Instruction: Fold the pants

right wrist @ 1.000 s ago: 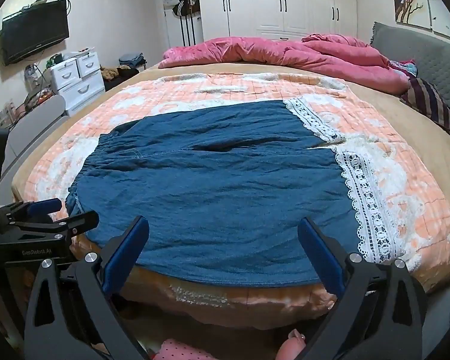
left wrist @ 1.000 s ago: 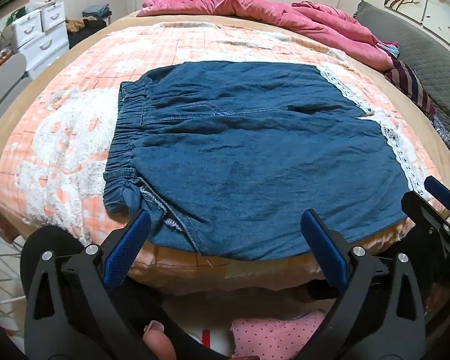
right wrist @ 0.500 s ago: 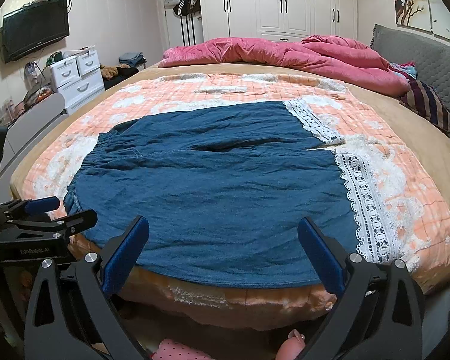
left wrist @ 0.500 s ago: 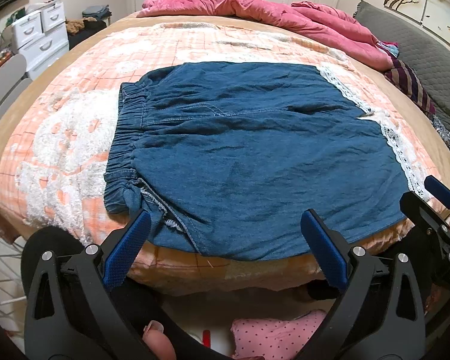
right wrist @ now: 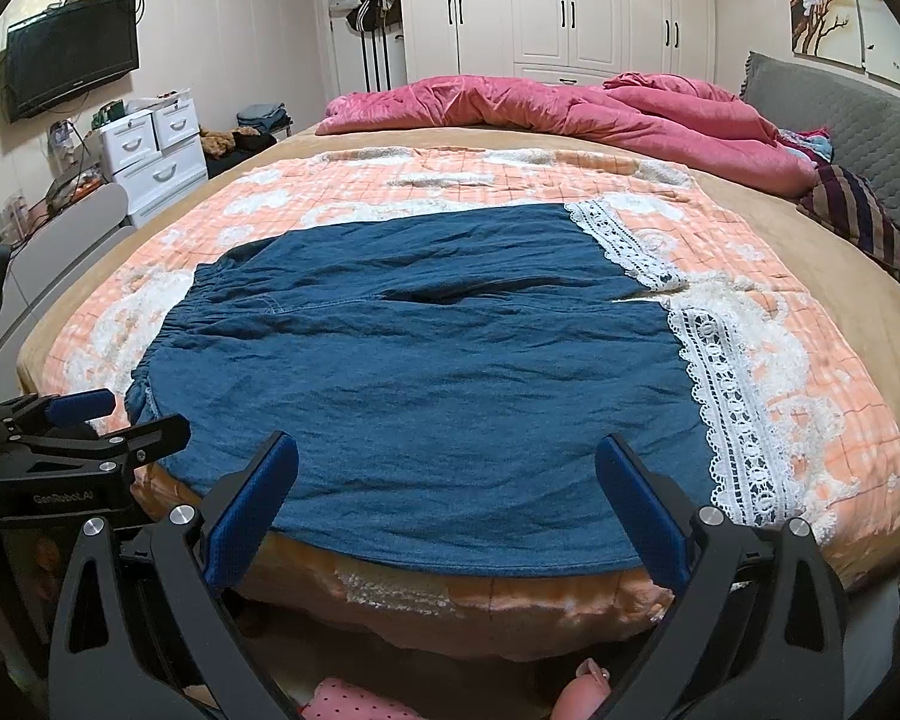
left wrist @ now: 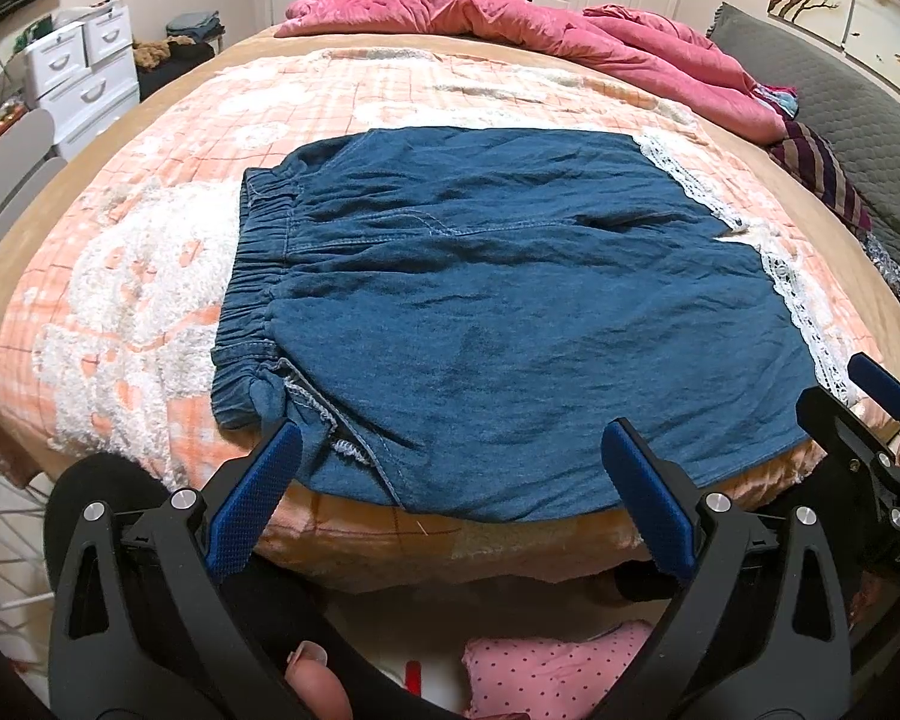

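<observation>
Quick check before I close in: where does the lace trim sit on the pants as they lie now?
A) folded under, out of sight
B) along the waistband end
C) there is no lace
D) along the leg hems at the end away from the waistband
D: the lace trim edges the leg hems of the pants, at the end opposite the waistband.

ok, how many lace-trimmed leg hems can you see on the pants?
2. Far leg's lace hem lies toward the pink duvet; near leg's lace hem runs by the bed's front edge. None looks hidden.
</observation>
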